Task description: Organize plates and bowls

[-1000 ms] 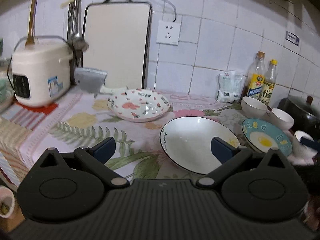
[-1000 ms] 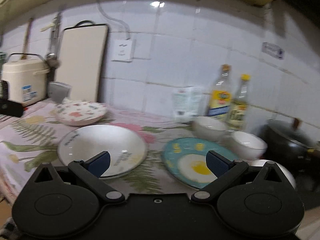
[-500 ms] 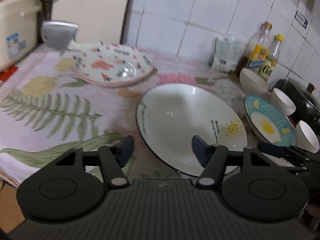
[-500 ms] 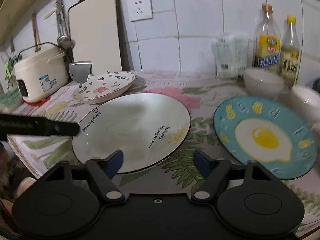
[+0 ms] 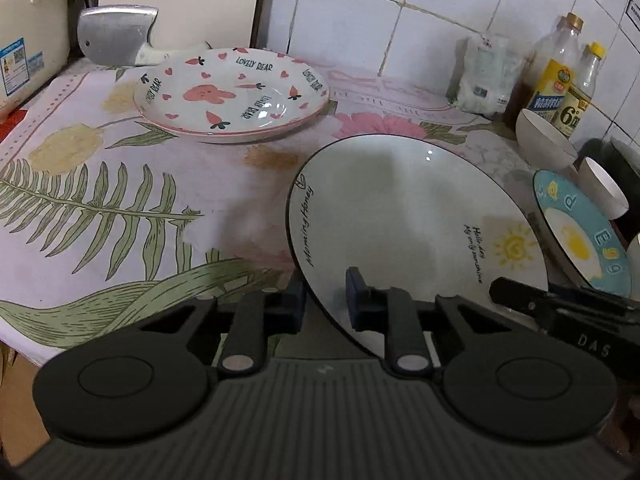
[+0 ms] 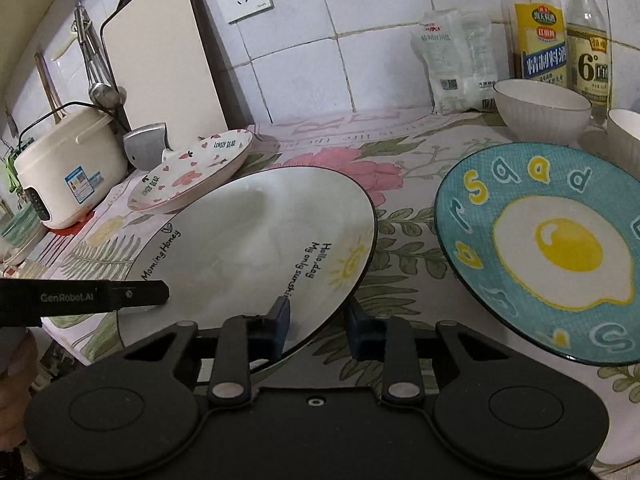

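A large white plate with a dark rim and a sun drawing [image 5: 412, 216] [image 6: 256, 240] lies on the flowered cloth. My left gripper [image 5: 324, 304] straddles its near left rim, jaws narrowed with a gap, one finger over the plate, one outside. My right gripper [image 6: 316, 320] straddles its near right rim the same way. A pink bunny plate [image 5: 232, 92] [image 6: 192, 168] sits behind it. A blue fried-egg plate [image 6: 548, 248] [image 5: 580, 236] lies to the right. Two white bowls [image 6: 540, 112] [image 5: 600, 188] stand at the back right.
A rice cooker [image 6: 68, 164], a cleaver [image 5: 116, 36] and a cutting board [image 6: 160, 56] stand at the back left. A salt bag [image 6: 460, 60] and two bottles [image 6: 540, 28] line the tiled wall. A dark pot [image 5: 616, 156] is at the far right.
Both grippers have moved down and forward to the white plate's near rim, and their jaws have narrowed around it.
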`<state>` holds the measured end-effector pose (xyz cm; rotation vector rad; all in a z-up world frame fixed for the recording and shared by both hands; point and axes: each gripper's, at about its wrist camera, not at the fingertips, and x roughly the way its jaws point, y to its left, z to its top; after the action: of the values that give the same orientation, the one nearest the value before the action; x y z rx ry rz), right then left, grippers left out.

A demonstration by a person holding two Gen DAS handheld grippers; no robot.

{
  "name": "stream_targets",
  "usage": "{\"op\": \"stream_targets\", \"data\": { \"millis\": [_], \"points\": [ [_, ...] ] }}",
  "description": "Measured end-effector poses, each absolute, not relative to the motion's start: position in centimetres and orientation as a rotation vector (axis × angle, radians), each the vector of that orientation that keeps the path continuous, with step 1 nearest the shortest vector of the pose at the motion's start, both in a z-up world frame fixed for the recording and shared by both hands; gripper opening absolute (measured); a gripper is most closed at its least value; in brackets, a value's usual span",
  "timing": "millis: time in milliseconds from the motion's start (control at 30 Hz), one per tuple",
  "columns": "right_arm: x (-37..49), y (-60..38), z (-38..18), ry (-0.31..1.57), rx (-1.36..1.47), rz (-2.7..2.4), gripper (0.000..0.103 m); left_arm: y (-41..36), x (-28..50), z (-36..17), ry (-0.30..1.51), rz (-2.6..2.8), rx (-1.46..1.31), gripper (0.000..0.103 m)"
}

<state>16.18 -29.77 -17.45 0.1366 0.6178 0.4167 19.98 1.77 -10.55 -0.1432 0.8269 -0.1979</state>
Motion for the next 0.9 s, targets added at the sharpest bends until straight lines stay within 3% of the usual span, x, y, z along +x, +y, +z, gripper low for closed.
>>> {"op": "stream_targets", "data": {
  "millis": [467, 900],
  "points": [
    [16.2, -29.8, -15.4, 0.553, 0.093, 0.386, 0.033, -0.3, 19.8, -7.9, 0.742, -0.181, -0.068, 0.02],
    [26.3, -31.2, -10.4, 0.628, 0.088, 0.371, 0.033, -3.7, 29.9, -4.2, 0.75, -0.22, -0.078, 0.02]
  ]
}}
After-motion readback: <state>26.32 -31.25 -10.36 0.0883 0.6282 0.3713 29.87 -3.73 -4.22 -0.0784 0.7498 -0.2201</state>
